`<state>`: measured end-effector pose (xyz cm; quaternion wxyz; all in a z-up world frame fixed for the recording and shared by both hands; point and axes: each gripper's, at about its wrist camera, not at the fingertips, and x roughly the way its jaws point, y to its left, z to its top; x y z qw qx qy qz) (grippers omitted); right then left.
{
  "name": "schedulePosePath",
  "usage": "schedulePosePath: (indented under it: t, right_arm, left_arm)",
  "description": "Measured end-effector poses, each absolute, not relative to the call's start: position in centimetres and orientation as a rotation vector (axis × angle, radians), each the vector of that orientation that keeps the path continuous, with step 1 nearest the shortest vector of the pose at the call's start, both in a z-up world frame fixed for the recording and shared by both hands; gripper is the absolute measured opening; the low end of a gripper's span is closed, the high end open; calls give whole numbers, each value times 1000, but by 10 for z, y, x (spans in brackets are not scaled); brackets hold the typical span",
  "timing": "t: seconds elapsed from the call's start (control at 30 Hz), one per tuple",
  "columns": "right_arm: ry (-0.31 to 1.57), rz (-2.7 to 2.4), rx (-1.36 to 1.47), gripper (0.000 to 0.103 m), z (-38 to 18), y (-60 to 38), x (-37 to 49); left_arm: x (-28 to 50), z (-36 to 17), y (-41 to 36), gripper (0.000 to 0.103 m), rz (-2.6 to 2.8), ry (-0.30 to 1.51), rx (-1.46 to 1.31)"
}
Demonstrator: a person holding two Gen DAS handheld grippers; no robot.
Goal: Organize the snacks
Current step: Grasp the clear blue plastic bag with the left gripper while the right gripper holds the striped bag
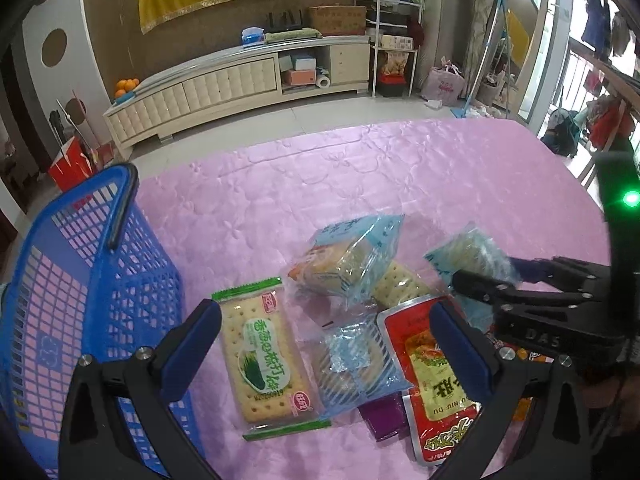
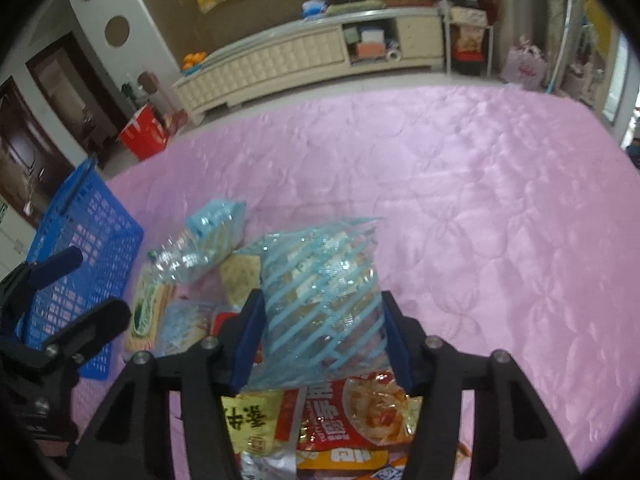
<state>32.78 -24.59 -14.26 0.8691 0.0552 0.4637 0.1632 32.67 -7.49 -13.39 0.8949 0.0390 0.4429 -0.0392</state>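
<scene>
A pile of snacks lies on the pink cloth. My right gripper (image 2: pixel 322 320) is shut on a clear blue-striped snack bag (image 2: pixel 324 300) and holds it above the pile; the same bag shows in the left wrist view (image 1: pixel 472 264) between the right fingers. My left gripper (image 1: pixel 324 344) is open and empty, hovering over a green-edged cracker pack (image 1: pixel 264 360), another blue-striped bag (image 1: pixel 352 360) and a red snack pouch (image 1: pixel 436 380). A clear bag of wrapped snacks (image 1: pixel 348 264) lies behind them. The blue plastic basket (image 1: pixel 100 280) stands at the left and looks empty.
Red and orange pouches (image 2: pixel 352 412) lie under the right gripper. The pink cloth (image 2: pixel 480 200) stretches to the right and far side. Beyond the table edge are a cream TV cabinet (image 1: pixel 240 84), a red box (image 1: pixel 70 164) and shelves.
</scene>
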Motion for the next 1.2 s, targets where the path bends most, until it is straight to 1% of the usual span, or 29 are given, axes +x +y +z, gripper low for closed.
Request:
schedulePosePath:
  t: [0.23, 0.4, 0.63, 0.67, 0.73, 0.8, 0.83, 0.87, 0.9, 0.93, 0.97, 1.0, 1.07, 1.2]
  right_arm:
    - [878, 261, 118, 60, -129, -255, 328]
    - [896, 259, 164, 60, -141, -268, 338]
    - [906, 274, 162, 60, -149, -266, 346]
    - [905, 276, 162, 60, -148, -266, 346]
    - [906, 281, 167, 60, -150, -268, 345]
    - [911, 286, 173, 60, -151, -270, 346]
    - [912, 288, 173, 60, -152, -270, 344]
    - [913, 291, 173, 60, -153, -269, 344]
    - [914, 294, 173, 60, -153, -269, 343]
    - [913, 296, 171, 60, -154, -269, 343]
    - [912, 295, 169, 60, -154, -269, 344]
    - [913, 294, 167, 60, -155, -269, 343]
    - [917, 293, 172, 60, -156, -269, 343]
    - [915, 288, 186, 60, -149, -271, 338]
  left_arm:
    - [347, -129, -87, 103, -91, 950, 181]
    - [365, -136, -101, 103, -119, 974, 293]
    - [390, -162, -119, 103, -85, 1022, 450]
    - [392, -165, -120, 102, -86, 1028, 457]
    - [398, -171, -121, 97, -82, 1040, 468]
    - [402, -176, -122, 90, -92, 1054, 460]
    - [406, -179, -121, 85, -89, 1062, 458]
    - [408, -181, -120, 77, -82, 1069, 456]
    - [411, -184, -118, 74, -80, 1080, 447]
    - [414, -186, -116, 67, -88, 1091, 430]
    - [416, -188, -114, 58, -95, 1099, 413]
    - [416, -187, -112, 50, -115, 1102, 384]
    - [412, -185, -109, 41, -115, 1087, 345]
    - [401, -176, -106, 39, -110, 1060, 314]
